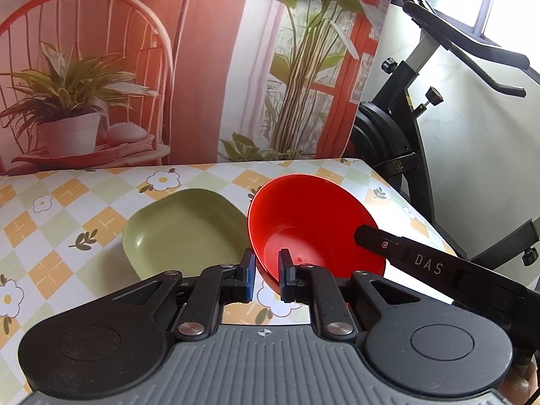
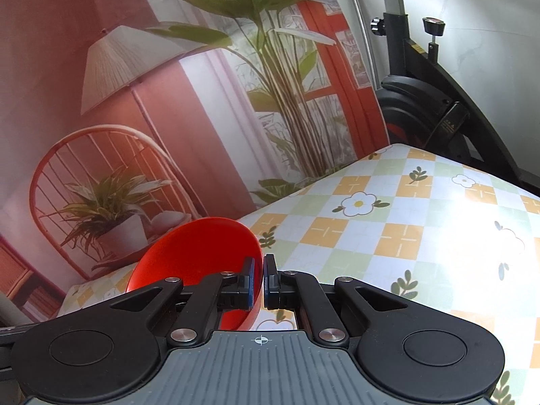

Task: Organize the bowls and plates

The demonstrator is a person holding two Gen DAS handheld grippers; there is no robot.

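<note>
Two dishes were in play: red bowl [image 1: 314, 229] and green plate [image 1: 185, 233], the bowl tilted and apparently lifted, just beside the plate at its 3 o'clock. Right tool [image 2: 263, 280] was pinching the bowl's rim, pads nearly together on the thin wall. Left tool [image 1: 266, 276] straddled the near rim, jaws slightly spread; contact could not be confirmed. Bowl judged light, stiff plastic with a smooth, slippery wall; the rim looked the only workable hold. Plate likely similar, shallow, resting flat on the bench [image 1: 67, 202]. Exercise bike [image 1: 422, 108] stood off the bench at 2 o'clock, clear of the work. Printed backdrop [image 1: 135, 67] hung close behind, limiting reach at 12 o'clock.
</note>
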